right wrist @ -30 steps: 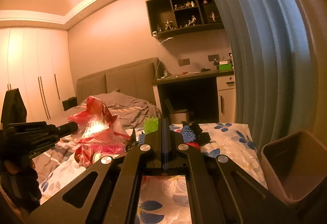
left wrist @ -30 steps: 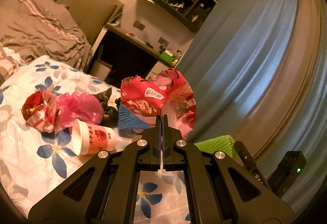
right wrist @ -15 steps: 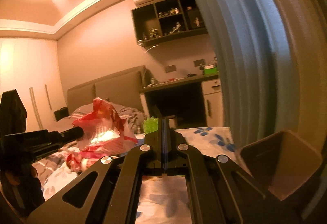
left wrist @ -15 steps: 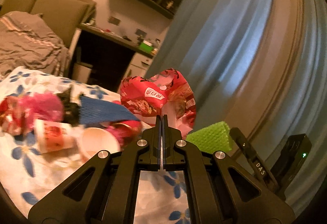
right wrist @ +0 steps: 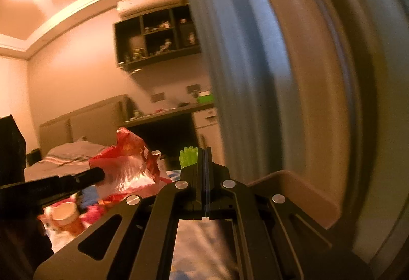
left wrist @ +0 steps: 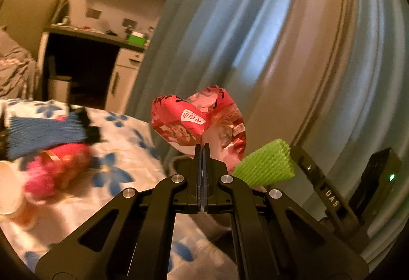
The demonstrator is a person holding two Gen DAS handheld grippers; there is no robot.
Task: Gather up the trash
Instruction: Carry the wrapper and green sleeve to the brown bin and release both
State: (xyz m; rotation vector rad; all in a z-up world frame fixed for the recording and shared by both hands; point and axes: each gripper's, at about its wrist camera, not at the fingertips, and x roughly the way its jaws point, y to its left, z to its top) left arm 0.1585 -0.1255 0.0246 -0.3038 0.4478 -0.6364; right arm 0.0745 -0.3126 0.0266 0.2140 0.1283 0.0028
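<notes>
Left gripper (left wrist: 202, 149) clamps the crinkled red snack wrapper (left wrist: 196, 121), right gripper (right wrist: 203, 152) the green foam net (right wrist: 188, 156), the brown plastic bin (right wrist: 301, 190) just right of both.

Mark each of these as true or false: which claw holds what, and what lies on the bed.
1. The left claw is shut on the red snack wrapper. True.
2. The right claw is open and holds nothing. False: it is shut on the green foam net.
3. A blue foam net lies on the flowered bedspread. True.
4. The curtains are bright red. False: they are blue and beige.
5. A brown bin shows beside the right claw. True.
</notes>
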